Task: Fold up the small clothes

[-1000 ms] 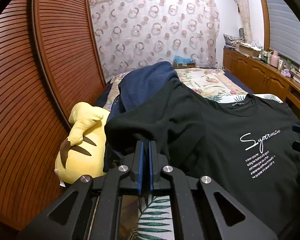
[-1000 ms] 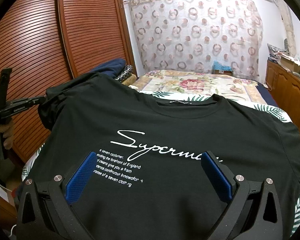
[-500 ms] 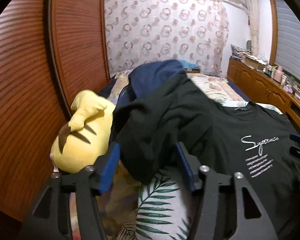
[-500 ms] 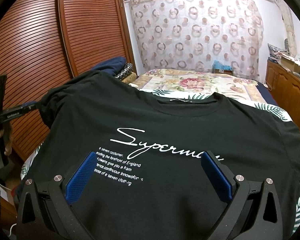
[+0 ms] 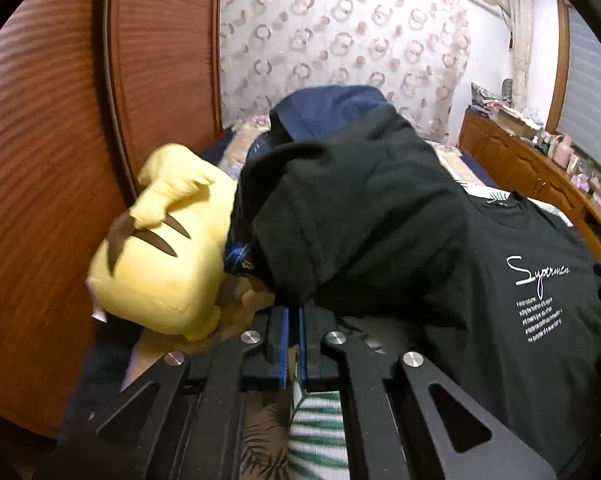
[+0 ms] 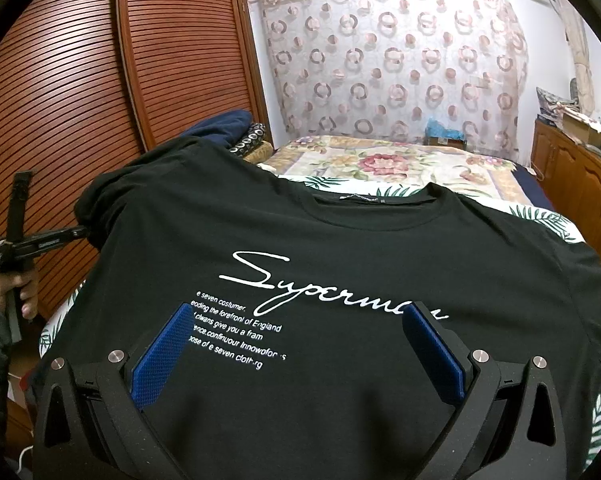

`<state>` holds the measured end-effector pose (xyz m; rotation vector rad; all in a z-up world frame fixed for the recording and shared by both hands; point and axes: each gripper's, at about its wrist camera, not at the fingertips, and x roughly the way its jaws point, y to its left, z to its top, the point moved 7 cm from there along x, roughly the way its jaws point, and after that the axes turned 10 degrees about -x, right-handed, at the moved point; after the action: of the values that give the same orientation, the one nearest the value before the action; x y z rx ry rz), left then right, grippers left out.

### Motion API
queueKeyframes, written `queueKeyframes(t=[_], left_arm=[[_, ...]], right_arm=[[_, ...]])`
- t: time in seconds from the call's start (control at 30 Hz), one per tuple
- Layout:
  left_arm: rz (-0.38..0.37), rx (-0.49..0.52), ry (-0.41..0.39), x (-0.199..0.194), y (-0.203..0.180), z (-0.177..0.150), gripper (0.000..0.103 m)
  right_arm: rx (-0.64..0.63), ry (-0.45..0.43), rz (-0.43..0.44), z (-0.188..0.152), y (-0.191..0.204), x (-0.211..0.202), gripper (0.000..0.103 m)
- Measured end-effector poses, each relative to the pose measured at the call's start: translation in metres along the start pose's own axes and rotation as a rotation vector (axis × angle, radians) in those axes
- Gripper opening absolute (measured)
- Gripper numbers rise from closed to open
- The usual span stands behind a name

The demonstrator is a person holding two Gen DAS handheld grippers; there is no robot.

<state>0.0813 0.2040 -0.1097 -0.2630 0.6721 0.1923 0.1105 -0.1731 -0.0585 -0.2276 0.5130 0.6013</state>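
A: What changed with the left gripper point(image 5: 293, 344)?
B: Its jaws have just opened and closed again, clamping the black printed cotton T-shirt's point(image 6: 340, 240) sleeve edge lower down. The shirt lies on the bed; the right gripper point(image 6: 296, 354) hovers apart.
A: So the sleeve fold can begin.

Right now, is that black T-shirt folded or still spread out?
Mostly spread out: the black T-shirt lies flat, print up, on the bed. Only its sleeve is bunched.

the room is evenly lit by soft indoor light; the left wrist view is motion-blurred, edges are bowed and darkly vignetted.
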Motion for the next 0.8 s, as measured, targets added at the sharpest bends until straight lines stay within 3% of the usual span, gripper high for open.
queueKeyframes(t=[0.2, 0.43, 0.57, 0.7, 0.8], left_arm=[[-0.062, 0.026, -0.088, -0.044, -0.028, 0.013, 0.004], [-0.195, 0.113, -0.164, -0.063, -0.095, 0.063, 0.004], [-0.268, 0.193, -0.154, -0.053, -0.151, 0.077, 0.004], [-0.31, 0.254, -0.098, -0.035, -0.197, 0.068, 0.005], [-0.337, 0.272, -0.073, -0.029, -0.212, 0.056, 0.031]], right_arm=[[0.002, -0.005, 0.003, 0.001, 0.002, 0.001, 0.103], [0.01, -0.024, -0.02, 0.002, -0.008, -0.007, 0.103], [0.022, -0.038, -0.046, 0.001, -0.017, -0.016, 0.103], [0.039, -0.045, -0.071, -0.004, -0.024, -0.024, 0.103], [0.046, -0.038, -0.088, -0.009, -0.027, -0.027, 0.103]])
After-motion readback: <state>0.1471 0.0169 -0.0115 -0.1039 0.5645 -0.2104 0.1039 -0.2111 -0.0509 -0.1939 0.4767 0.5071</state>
